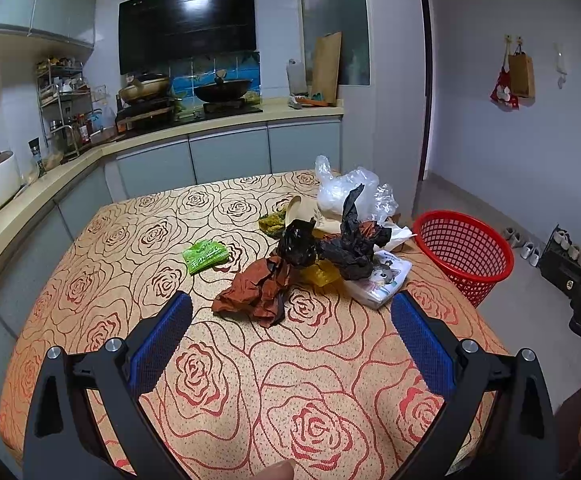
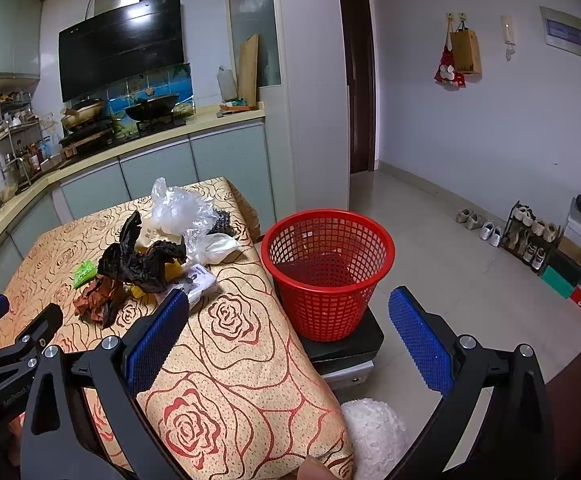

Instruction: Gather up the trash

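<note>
Hovering over the rose-patterned table [image 1: 138, 240], your left gripper [image 1: 292, 320] has its blue fingers spread wide with nothing between them, and your right gripper [image 2: 288, 320] is just as wide and empty, held off the table's corner.

Take the red basket [image 2: 327, 272] as your marker. The right wrist view gives you all of it: one basket, standing on a dark box [image 2: 346, 346] on the floor, tight against the table's edge, with only a dark patch showing at its bottom. The left wrist view shows just its rim and upper wall past the table edge, the box hidden.

The trash heap sits on the table just beside the basket. From the left wrist view you can count it out: one crumpled brown paper [image 1: 256, 290] nearest you, two black crumpled bags [image 1: 342, 246], one clear plastic bag [image 1: 348, 194] at the far end, one tissue pack with a cartoon cat [image 1: 382, 282] on the basket side, one yellow wrapper [image 1: 320, 274] under the black bags. One green packet [image 1: 206, 256] lies apart, on the side of the heap away from the basket. The right wrist view squashes that heap together, the green packet barely peeking out.
</note>
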